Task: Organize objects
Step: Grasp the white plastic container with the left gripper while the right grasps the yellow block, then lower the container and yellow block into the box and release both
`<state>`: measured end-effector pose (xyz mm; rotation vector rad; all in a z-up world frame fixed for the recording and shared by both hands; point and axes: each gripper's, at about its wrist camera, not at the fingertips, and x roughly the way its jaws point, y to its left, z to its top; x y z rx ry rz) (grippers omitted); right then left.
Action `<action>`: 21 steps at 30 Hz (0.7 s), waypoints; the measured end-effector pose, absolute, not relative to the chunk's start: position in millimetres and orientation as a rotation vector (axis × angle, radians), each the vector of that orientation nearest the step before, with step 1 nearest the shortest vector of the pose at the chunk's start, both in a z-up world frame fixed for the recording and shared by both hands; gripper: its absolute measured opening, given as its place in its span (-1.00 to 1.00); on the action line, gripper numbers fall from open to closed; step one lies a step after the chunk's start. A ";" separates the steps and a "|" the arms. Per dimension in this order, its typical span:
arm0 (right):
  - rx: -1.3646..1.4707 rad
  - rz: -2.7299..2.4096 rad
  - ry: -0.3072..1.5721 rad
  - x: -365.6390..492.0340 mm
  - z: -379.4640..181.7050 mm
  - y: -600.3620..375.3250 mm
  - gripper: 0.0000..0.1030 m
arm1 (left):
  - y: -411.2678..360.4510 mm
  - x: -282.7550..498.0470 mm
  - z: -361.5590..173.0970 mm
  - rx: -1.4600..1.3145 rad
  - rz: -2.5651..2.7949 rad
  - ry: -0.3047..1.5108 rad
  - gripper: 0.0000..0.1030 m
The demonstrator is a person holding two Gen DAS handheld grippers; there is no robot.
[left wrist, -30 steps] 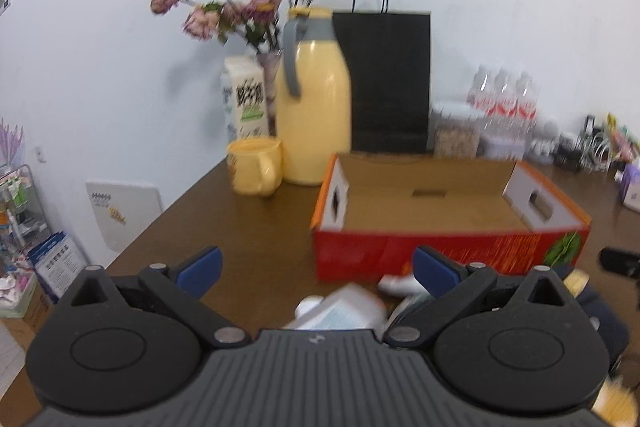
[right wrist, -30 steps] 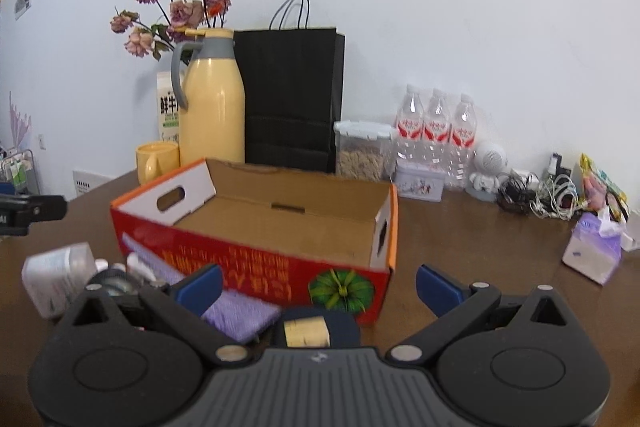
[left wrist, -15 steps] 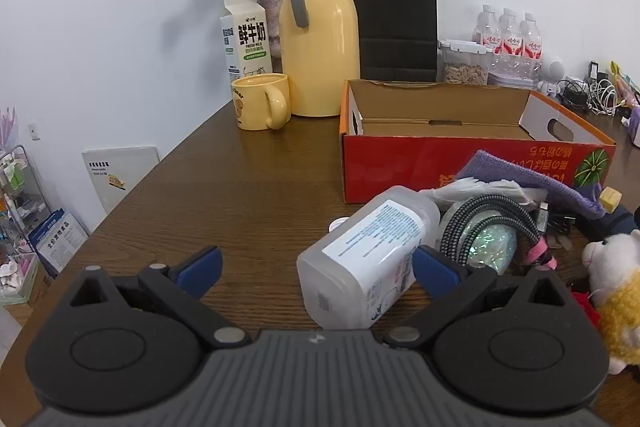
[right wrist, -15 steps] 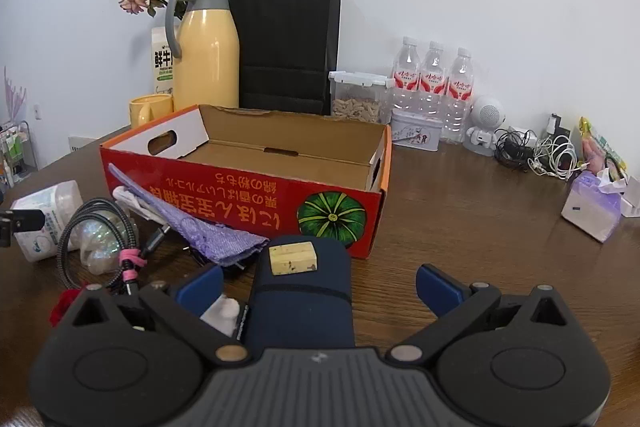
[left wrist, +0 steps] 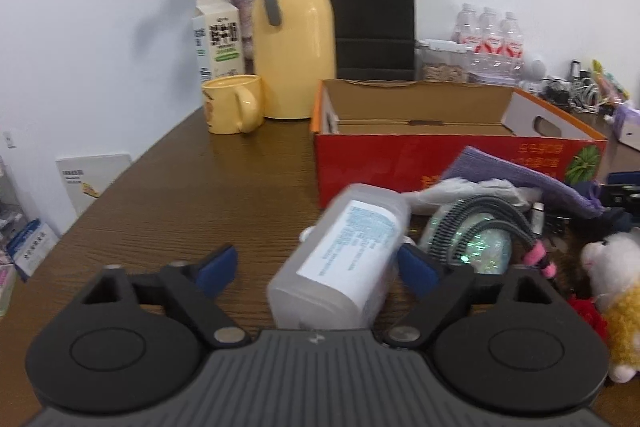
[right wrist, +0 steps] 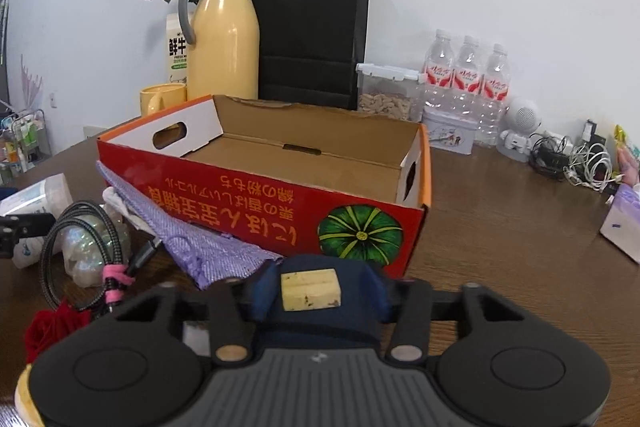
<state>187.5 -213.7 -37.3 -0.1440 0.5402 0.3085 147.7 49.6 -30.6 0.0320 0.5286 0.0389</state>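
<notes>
while both tongs close – bottle (left wrist: 352, 251) between left, pouch (right wrist: 316, 303) between right

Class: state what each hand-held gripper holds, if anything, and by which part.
Right hand-held gripper is closing on the navy pouch, across its sides. The left straddles the white bottle, closing, no grip yet.

Our right tongs (right wrist: 320, 293) are closing around the navy pouch (right wrist: 320, 311) with its tan patch, blue pads against both its sides. Just beyond we see the open red box (right wrist: 280, 203) on the desk (right wrist: 500, 227), purple cloth (right wrist: 200, 239) leaning against its front, coiled cable (right wrist: 76, 247) at left.
</notes>
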 end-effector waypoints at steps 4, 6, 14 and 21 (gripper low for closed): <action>-0.143 0.325 0.546 187.0 -41.7 -211.6 -0.42 | 47.7 147.0 -33.8 0.013 0.001 0.541 -0.20; -0.133 0.324 0.539 184.7 -41.6 -212.7 -0.43 | 47.8 145.2 -34.0 0.004 0.010 0.536 -0.20; -0.112 0.317 0.508 174.8 -37.6 -217.1 -0.43 | 51.3 132.1 -24.8 -0.033 0.033 0.487 -0.21; -0.106 0.323 0.455 165.7 -23.5 -219.3 -0.43 | 49.8 127.4 3.1 -0.048 0.031 0.401 -0.21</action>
